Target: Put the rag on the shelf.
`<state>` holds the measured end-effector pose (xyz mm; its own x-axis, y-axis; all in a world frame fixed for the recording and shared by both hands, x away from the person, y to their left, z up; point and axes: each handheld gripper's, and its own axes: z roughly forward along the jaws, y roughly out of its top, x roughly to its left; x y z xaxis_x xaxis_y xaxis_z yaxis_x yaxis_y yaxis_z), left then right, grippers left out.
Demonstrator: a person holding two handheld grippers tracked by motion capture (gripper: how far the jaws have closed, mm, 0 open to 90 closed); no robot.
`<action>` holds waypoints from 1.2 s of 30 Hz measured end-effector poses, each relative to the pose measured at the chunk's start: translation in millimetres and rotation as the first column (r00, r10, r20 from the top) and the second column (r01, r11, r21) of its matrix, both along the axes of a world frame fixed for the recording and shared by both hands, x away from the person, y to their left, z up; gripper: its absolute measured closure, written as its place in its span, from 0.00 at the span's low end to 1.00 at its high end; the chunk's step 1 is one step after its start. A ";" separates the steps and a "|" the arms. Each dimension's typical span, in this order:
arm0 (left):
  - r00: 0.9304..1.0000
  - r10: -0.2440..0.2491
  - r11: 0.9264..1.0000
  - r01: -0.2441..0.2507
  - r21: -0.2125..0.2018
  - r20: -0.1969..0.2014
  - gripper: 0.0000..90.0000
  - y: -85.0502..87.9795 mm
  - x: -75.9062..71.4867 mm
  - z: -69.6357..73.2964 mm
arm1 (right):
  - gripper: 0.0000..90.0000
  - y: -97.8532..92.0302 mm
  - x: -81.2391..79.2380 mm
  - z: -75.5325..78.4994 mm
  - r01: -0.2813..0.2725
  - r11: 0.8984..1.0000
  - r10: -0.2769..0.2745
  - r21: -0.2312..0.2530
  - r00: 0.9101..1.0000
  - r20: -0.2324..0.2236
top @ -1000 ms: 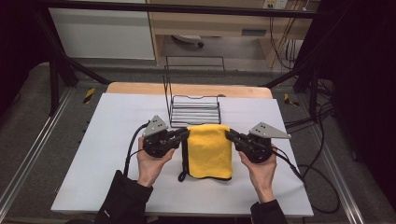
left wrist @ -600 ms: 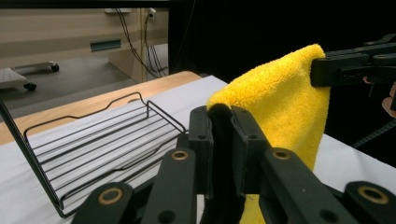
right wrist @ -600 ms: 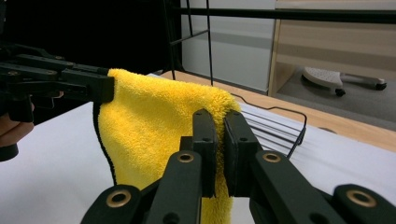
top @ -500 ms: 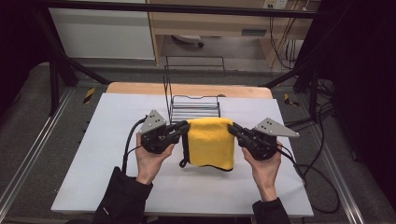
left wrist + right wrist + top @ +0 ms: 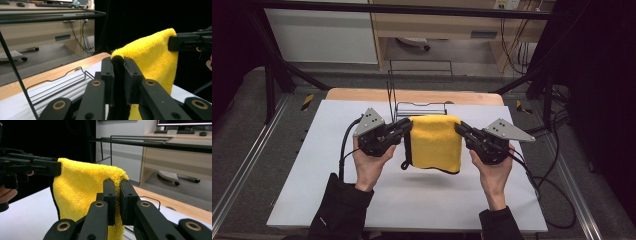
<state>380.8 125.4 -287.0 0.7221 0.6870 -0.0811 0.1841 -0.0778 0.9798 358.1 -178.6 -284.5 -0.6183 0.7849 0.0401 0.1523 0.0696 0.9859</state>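
Note:
A folded yellow towel [image 5: 435,144] with a dark edge hangs in the air above the white table [image 5: 312,170], stretched between both grippers. My left gripper [image 5: 408,127] is shut on the towel's upper left corner, and my right gripper [image 5: 460,128] is shut on its upper right corner. In the left gripper view the jaws pinch the dark hem, with the yellow towel [image 5: 152,60] running off to the other gripper at the right. In the right gripper view the jaws clamp the fluffy yellow towel [image 5: 80,187], and the other gripper holds its far corner at the left.
A black wire rack [image 5: 422,107] stands on the table just behind the towel. A wooden strip [image 5: 362,95] runs along the table's far edge. Cables trail from both grippers, with a loop [image 5: 552,185] on the floor at the right. A black frame bar [image 5: 412,9] crosses overhead.
Both grippers have risen together, lifting the towel off the table. It lay flat a second ago and now hangs from its top edge.

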 end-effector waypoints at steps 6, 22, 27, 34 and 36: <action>1.000 0.016 1.000 -0.015 -0.017 0.018 0.88 2.9 3.3 7.8 | 0.94 3.8 2.4 6.7 0.002 1.000 -0.003 0.012 1.000 0.018; 0.996 0.062 0.997 -0.058 -0.058 0.062 0.88 7.4 18.8 32.7 | 0.94 12.8 21.1 31.2 0.021 0.999 -0.023 0.033 0.997 0.073; 0.994 0.068 0.995 -0.062 -0.082 0.082 0.88 8.2 22.9 41.0 | 0.94 14.4 26.7 38.8 0.028 0.999 -0.032 0.044 0.995 0.098; 0.991 0.078 0.992 -0.067 -0.103 0.105 0.88 9.3 27.1 54.4 | 0.94 16.3 32.8 51.5 0.028 0.998 -0.036 0.065 0.991 0.127; 0.990 0.083 0.992 -0.071 -0.106 0.113 0.88 9.5 28.4 58.7 | 0.94 17.1 34.7 56.0 0.031 0.998 -0.039 0.062 0.990 0.137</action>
<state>409.3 134.9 -228.3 0.6761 0.7333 -0.0711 0.0693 0.0327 0.9971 392.7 -161.5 -228.5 -0.5936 0.8048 0.0040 0.0161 0.0069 0.9998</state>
